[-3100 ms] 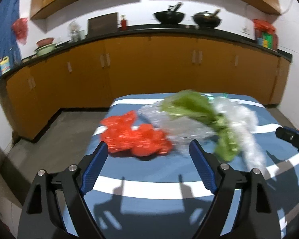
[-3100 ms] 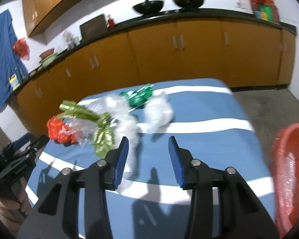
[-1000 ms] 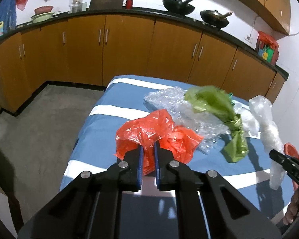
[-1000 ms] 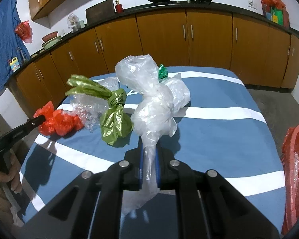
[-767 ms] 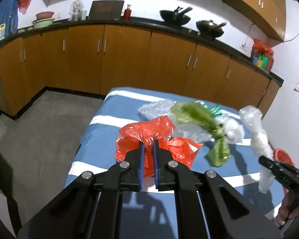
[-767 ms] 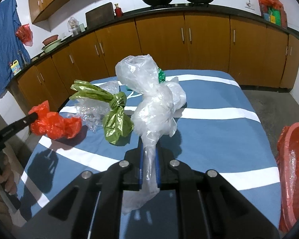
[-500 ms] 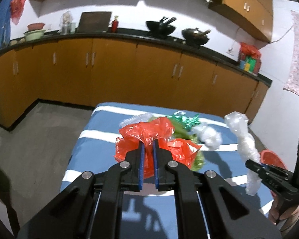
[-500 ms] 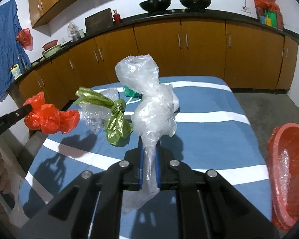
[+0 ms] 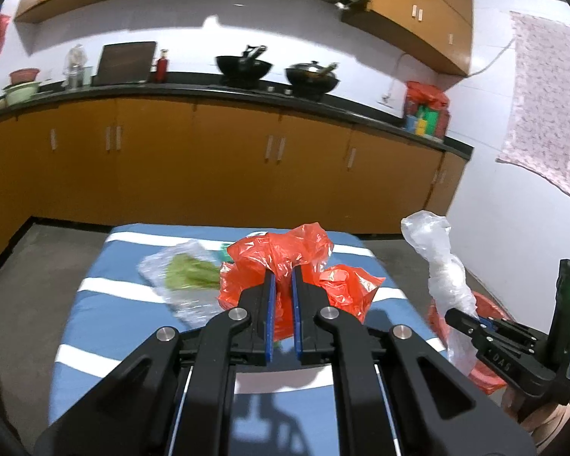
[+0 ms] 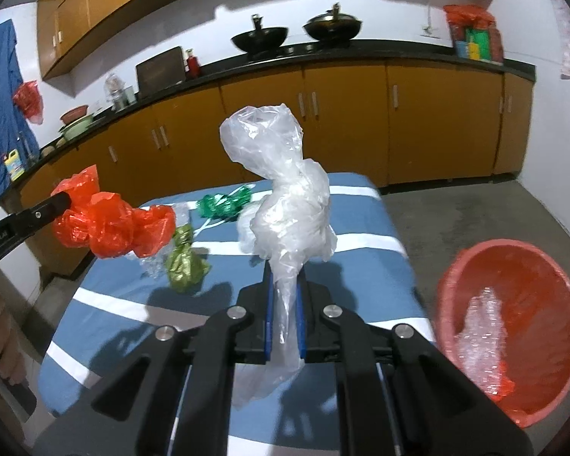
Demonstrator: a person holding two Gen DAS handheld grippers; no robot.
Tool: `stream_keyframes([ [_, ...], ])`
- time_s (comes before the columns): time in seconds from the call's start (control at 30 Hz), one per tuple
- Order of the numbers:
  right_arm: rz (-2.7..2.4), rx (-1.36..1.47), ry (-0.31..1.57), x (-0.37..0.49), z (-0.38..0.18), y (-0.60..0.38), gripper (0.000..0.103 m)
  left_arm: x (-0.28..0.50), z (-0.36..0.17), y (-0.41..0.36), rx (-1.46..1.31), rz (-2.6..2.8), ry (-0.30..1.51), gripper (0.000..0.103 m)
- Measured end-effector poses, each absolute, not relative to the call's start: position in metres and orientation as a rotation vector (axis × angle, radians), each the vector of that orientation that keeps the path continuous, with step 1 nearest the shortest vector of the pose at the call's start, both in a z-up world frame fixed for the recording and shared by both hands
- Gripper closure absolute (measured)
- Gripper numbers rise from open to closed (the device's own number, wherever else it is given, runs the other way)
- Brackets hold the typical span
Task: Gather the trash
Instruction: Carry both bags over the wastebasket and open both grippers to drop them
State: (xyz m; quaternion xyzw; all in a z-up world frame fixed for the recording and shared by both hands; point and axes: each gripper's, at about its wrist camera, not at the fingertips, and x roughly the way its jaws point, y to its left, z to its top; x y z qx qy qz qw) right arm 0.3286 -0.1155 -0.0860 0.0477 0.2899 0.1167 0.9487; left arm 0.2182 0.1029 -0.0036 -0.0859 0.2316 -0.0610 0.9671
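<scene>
My left gripper (image 9: 281, 288) is clamped on a crinkled red plastic bag (image 9: 285, 250), thin and glossy, held clear above the blue, white-striped table (image 10: 361, 235). My right gripper (image 10: 284, 288) pinches the twisted tail of a clear plastic bag (image 10: 285, 190) — a cloudy, lumpy column rising above the pads. On the table's far left lie an olive-green knotted bag (image 10: 184, 262), a shiny green ribbon tangle (image 10: 224, 203) and crumpled clear wrap (image 9: 178, 281). To the right, beside the table, stands a round red basin (image 10: 513, 326) with bubble wrap (image 10: 482, 338) inside.
</scene>
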Motion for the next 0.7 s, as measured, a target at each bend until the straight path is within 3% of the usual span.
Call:
stream_keyframes([
  [0.7,-0.073,0.205,0.572,0.298,-0.097,-0.277,0.092,0.251,-0.008,-0.045,-0.136,-0.372,0.497,0.096],
])
